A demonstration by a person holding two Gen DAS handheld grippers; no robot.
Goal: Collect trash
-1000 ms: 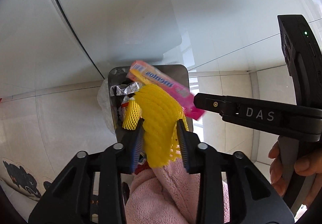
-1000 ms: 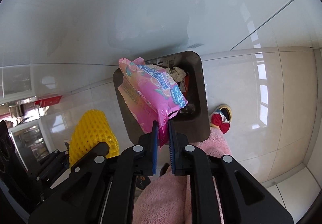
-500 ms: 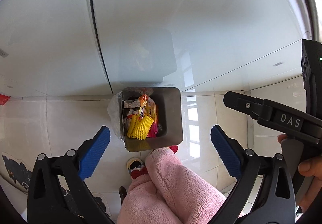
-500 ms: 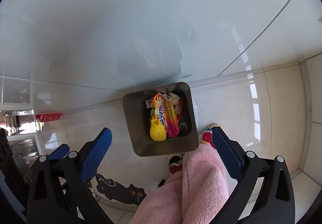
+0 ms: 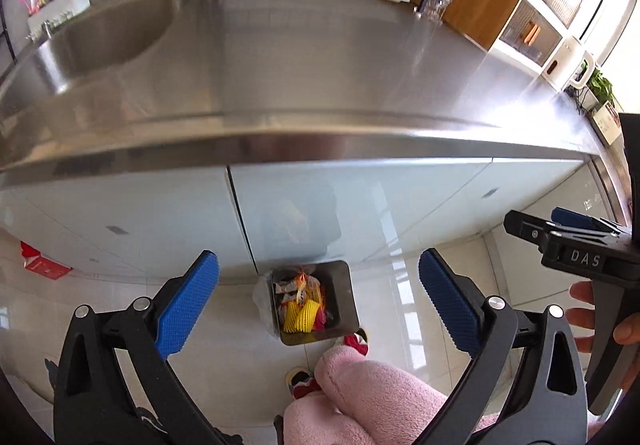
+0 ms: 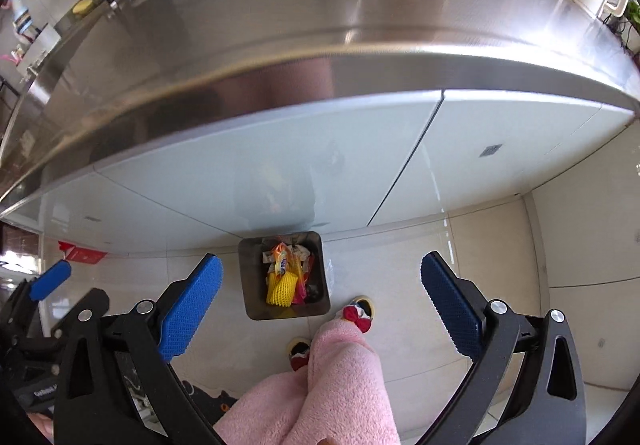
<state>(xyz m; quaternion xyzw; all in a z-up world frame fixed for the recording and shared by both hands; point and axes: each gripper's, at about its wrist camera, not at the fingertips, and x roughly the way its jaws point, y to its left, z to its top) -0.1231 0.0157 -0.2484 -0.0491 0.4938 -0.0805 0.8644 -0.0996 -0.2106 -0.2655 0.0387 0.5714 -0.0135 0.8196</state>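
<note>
Below and between the spread jaws of the left gripper [image 5: 318, 297], well apart from the pads: trash bin [image 5: 346, 297] on the floor, against the cabinet front. Jaws wide, nothing between them. Right gripper [image 6: 320, 295] same state, jaws spread and empty, bin [image 6: 250, 285] low between them and nearer the left pad.

Contents: yellow foam net [image 5: 302, 319] on top at the near end; orange-pink snack wrapper [image 6: 282, 261] beyond it, over crumpled paper scraps.

Handling, judged: net looks soft, springy and very light; will squash under the pads, so pinch across its middle. Wrapper is thin film, probably slippery and limp; take it by a flat end seal, pads fully over the film.

Steel countertop [image 5: 320, 77] above the jaws shows no loose trash in either view, so collection looks near done
</note>
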